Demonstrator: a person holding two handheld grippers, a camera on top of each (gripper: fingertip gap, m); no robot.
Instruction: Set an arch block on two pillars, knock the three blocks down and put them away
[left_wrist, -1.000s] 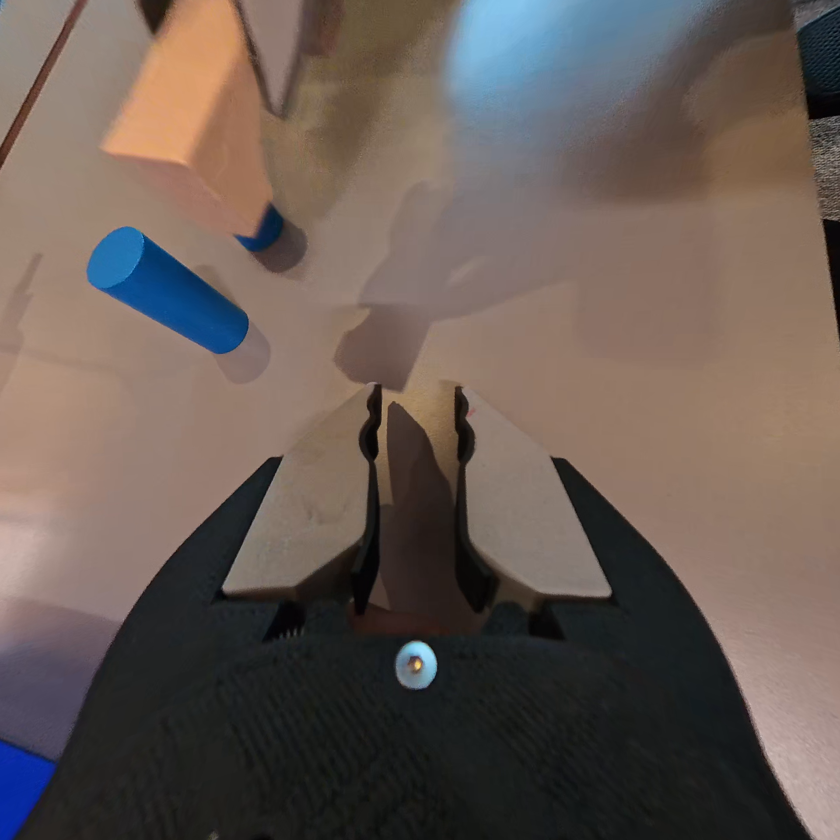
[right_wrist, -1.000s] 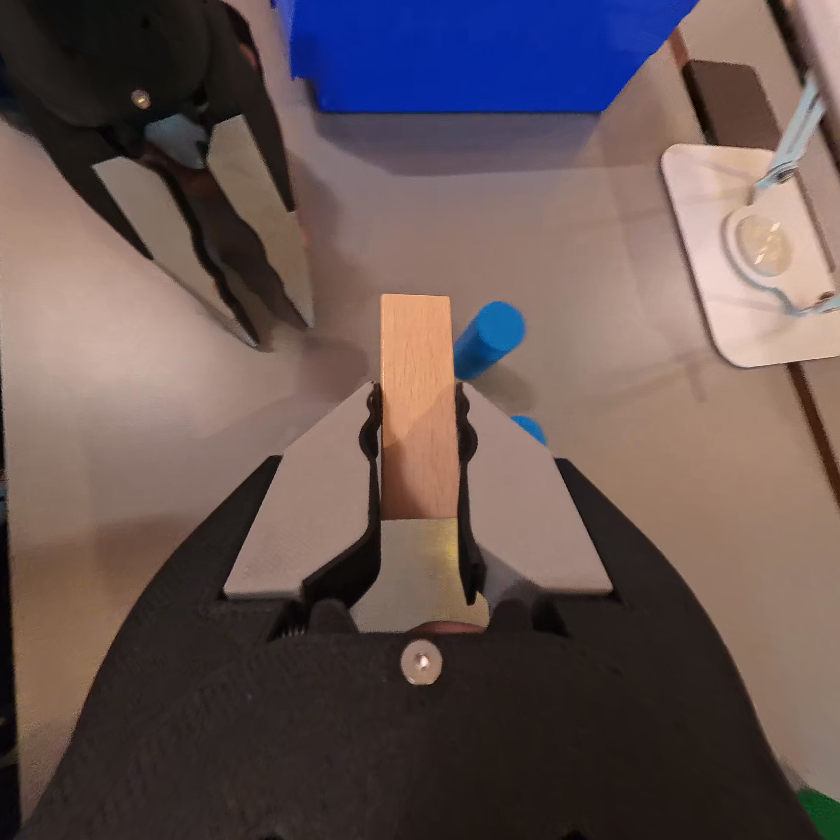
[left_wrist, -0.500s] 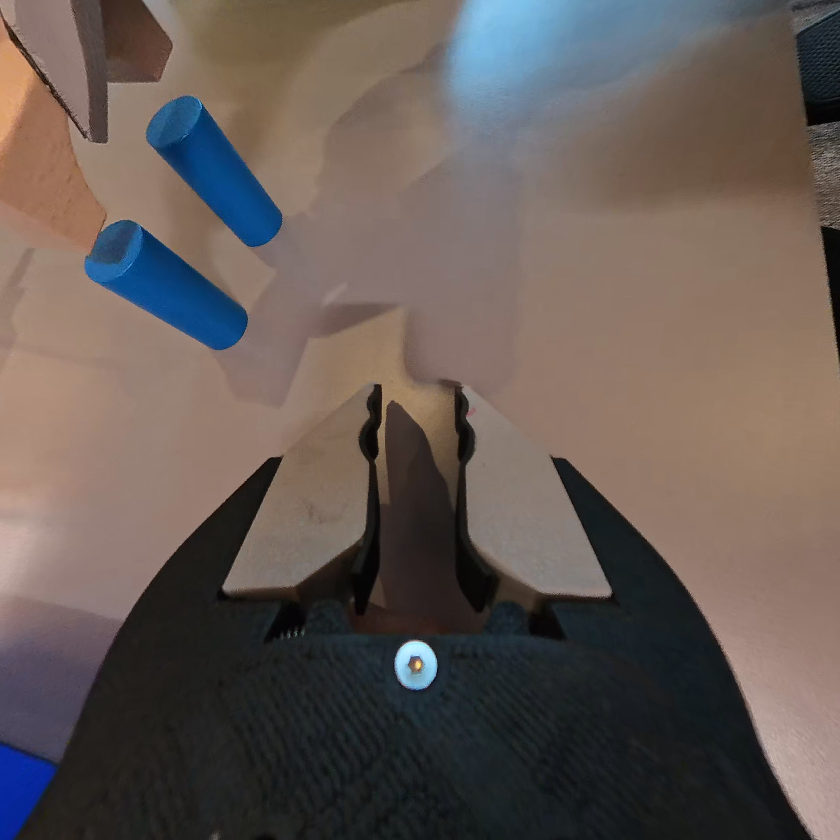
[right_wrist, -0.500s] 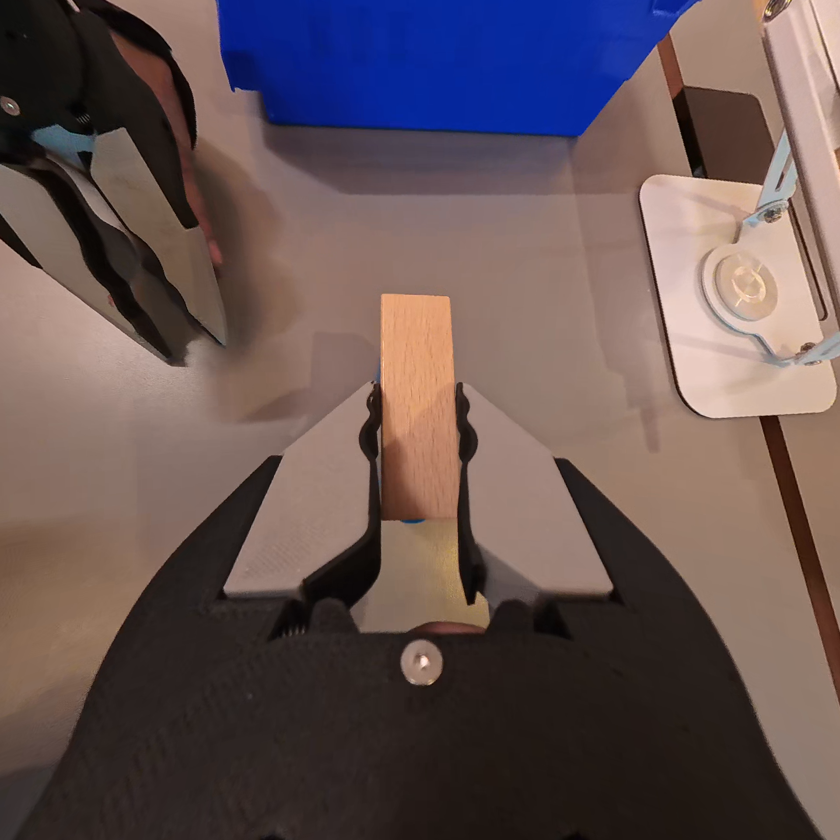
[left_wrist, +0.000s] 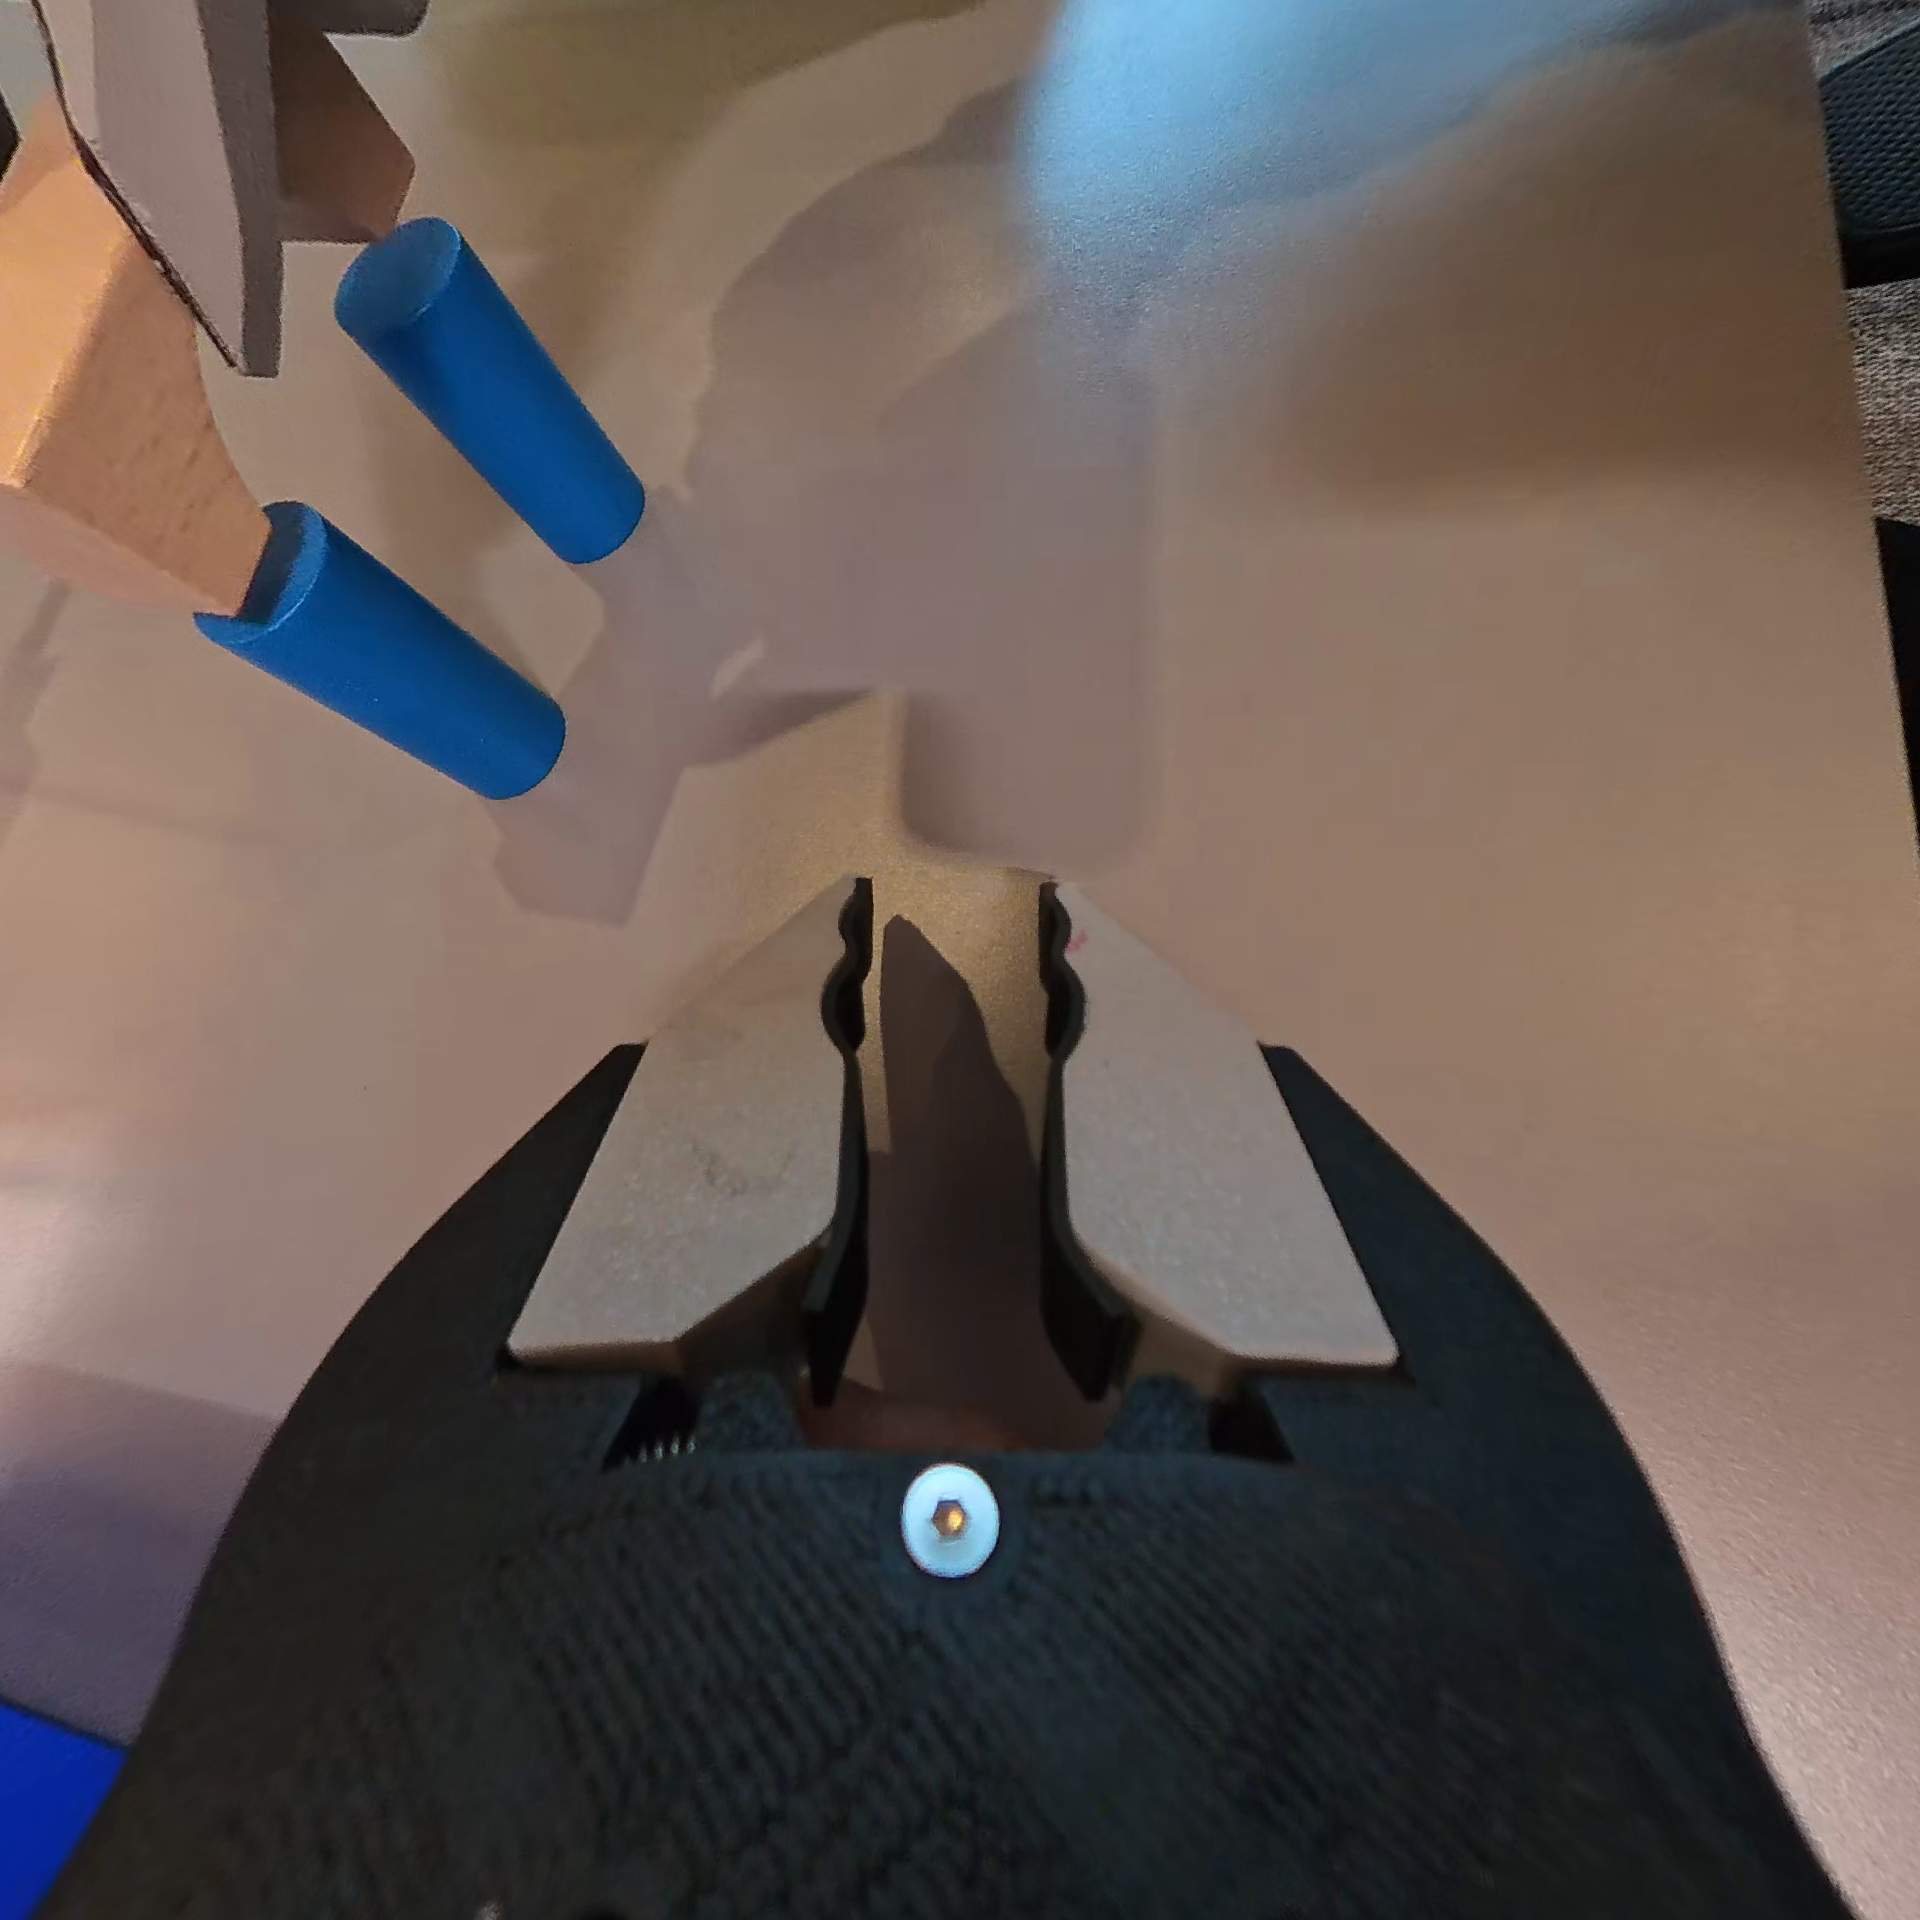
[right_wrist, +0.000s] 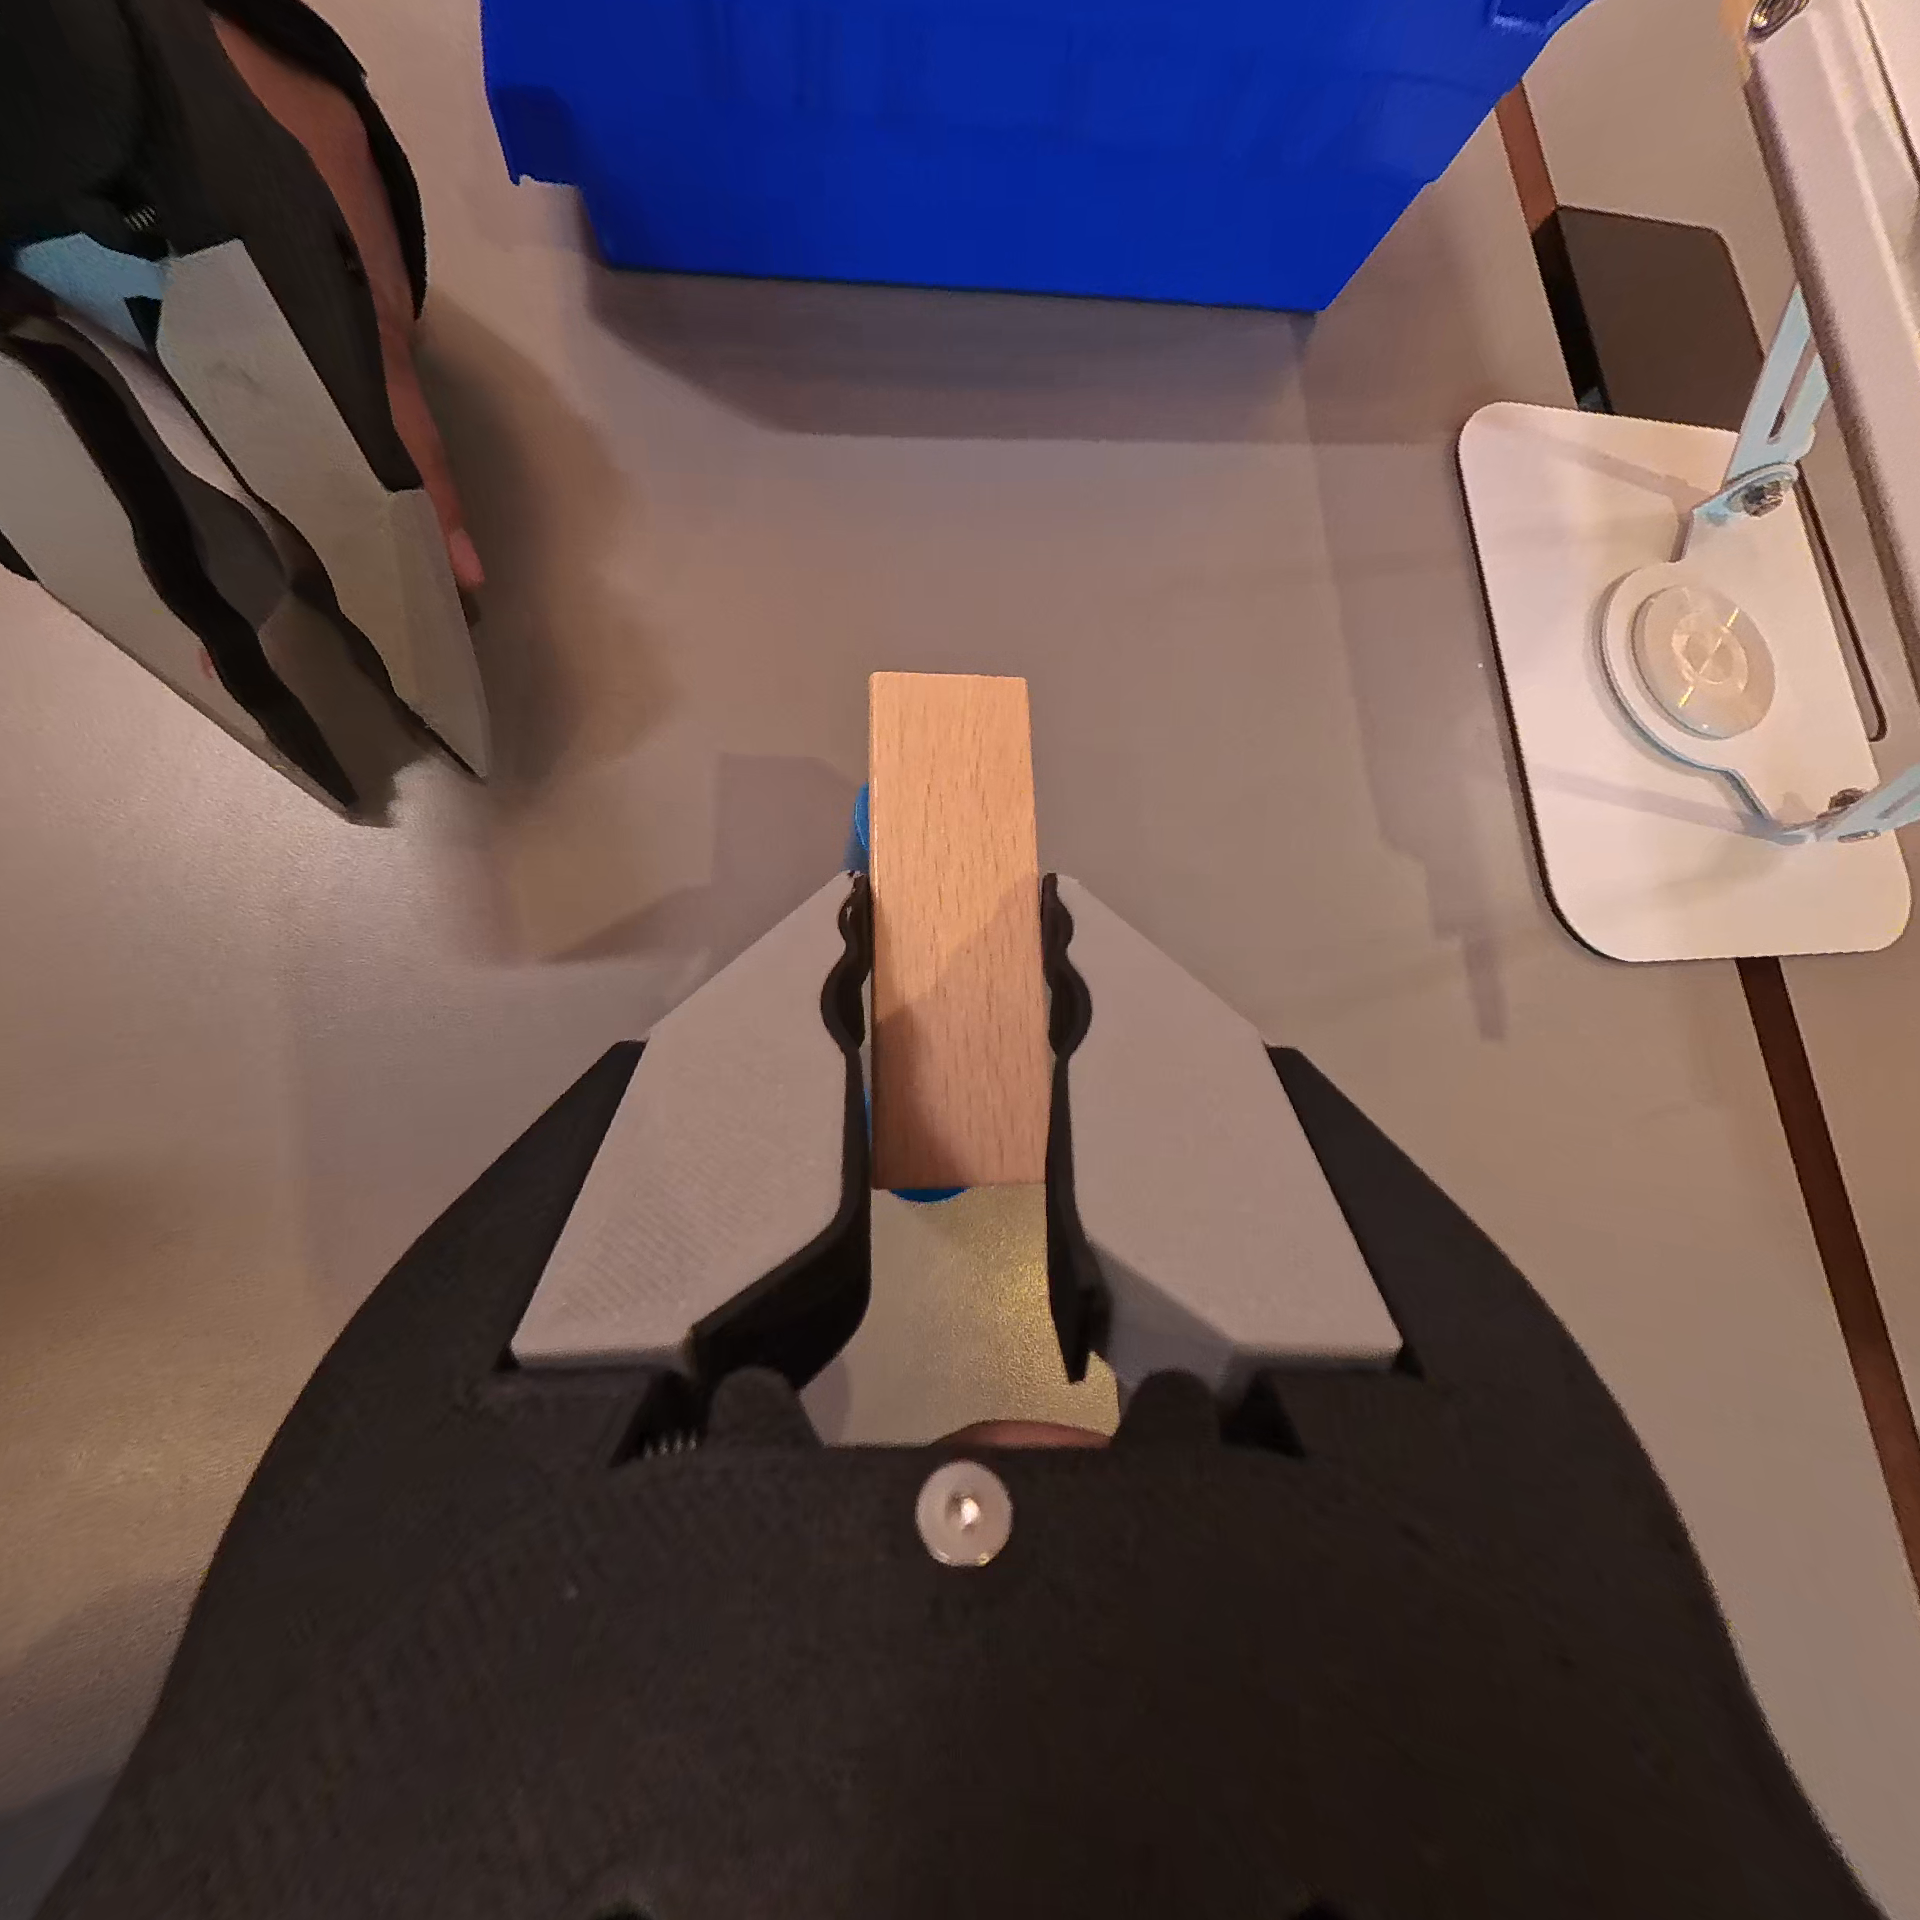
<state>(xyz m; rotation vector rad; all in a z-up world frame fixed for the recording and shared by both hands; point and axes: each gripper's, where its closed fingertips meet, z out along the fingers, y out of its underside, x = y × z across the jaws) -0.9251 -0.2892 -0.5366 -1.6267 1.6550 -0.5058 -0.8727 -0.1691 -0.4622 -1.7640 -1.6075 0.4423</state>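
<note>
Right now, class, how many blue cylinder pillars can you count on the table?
2. In the left wrist view, both stand upright at upper left: the nearer pillar under the wooden arch block, the farther pillar just behind it. None seems hidden.

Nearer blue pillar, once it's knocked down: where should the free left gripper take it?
Left gripper is open, nothing in it. Grip the nearer blue pillar mid-length across its round sides, from above; the flat ends are probably harder to reach.
</note>
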